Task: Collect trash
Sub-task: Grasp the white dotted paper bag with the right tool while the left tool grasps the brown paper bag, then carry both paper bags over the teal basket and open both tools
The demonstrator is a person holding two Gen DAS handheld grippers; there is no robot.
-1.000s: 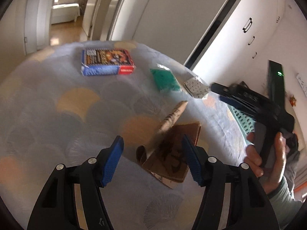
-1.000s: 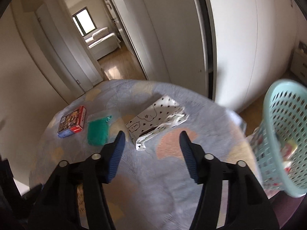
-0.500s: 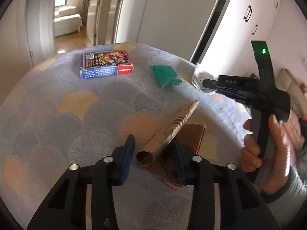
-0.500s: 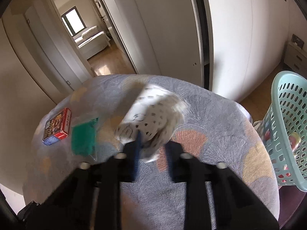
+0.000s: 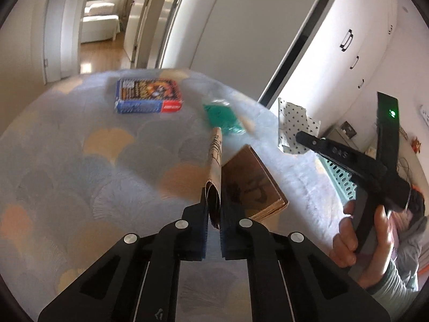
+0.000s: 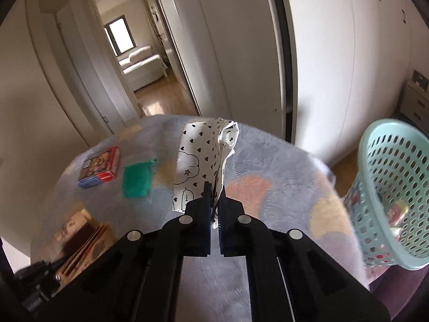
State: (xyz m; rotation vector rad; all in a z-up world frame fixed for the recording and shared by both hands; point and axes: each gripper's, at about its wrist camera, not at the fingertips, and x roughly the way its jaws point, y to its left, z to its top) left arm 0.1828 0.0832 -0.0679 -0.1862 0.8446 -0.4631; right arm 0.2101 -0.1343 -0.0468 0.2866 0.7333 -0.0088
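Left of mint basket (image 6: 394, 187), my right hand-held gripper (image 6: 214, 214) pinches heart-print wrapper (image 6: 201, 161), lifted off bed for dropping; left hand-held gripper (image 5: 213, 214) clamps brown paper bag (image 5: 252, 182) (rolled edge), farther left.

Light: soft daylight, brightest at the far-room window (image 6: 120, 32) and doorway | Glare: pale sheen on the wooden floor (image 5: 88, 65) | Blur: motion smear on the green crinkled packet (image 5: 224, 118) and the brown paper bag (image 6: 80, 237) | Distortion: strong fisheye, door frames bowed, dark vignette at corners | Shadows: faint.
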